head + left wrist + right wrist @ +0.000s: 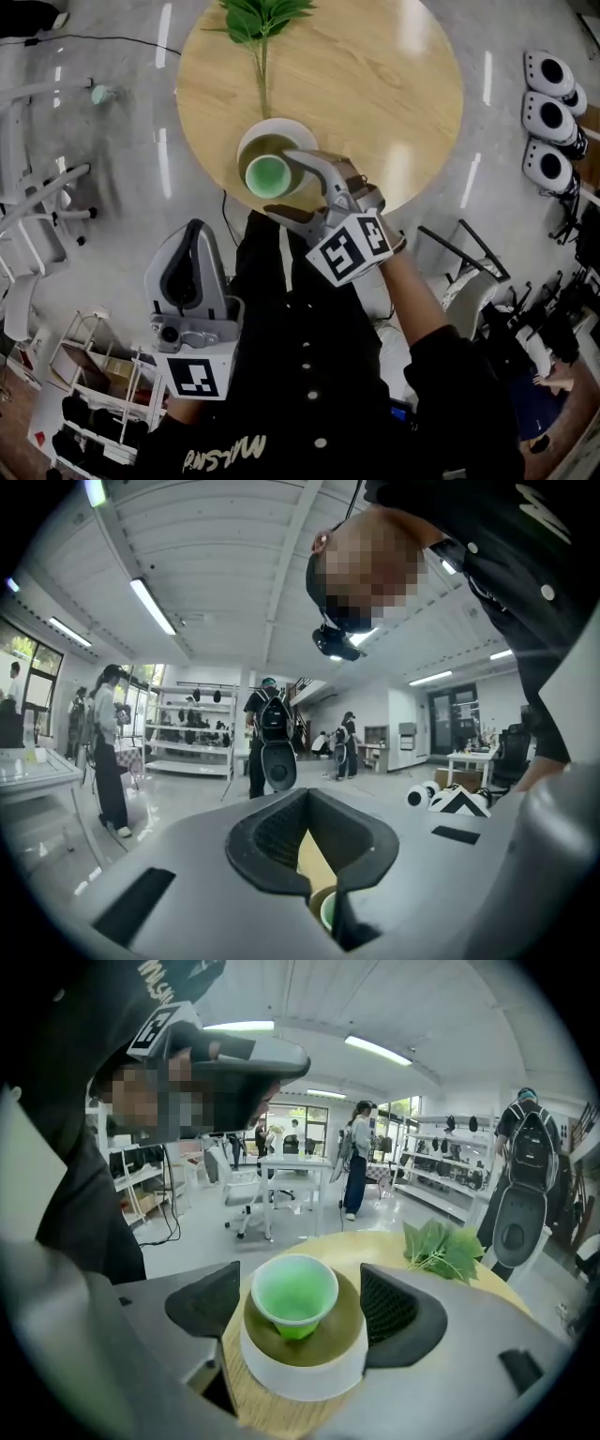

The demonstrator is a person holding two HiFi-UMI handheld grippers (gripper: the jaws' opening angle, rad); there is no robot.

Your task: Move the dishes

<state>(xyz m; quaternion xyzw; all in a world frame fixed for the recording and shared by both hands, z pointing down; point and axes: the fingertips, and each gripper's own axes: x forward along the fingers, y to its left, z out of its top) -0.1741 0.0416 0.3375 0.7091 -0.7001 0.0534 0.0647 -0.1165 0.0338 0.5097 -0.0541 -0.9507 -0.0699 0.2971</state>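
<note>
A white bowl [281, 128] with an olive inside stands at the near edge of the round wooden table [375, 75]. A green cup [269, 174] sits in it. My right gripper [279, 185] is open, one jaw on each side of the bowl and cup. In the right gripper view the cup [293, 1288] and bowl [300, 1372] lie between the black pads [398, 1312]; whether they touch is unclear. My left gripper [194, 234] hangs low by the person's body, off the table, shut and empty. A sliver of the cup [328, 911] shows past its jaws.
A leafy green sprig [261, 19] lies at the table's far side. White office chairs [37, 197] stand on the floor at left, three white round devices [548, 112] at right, and a black chair [459, 253] near the person's right arm. People stand farther off in the room.
</note>
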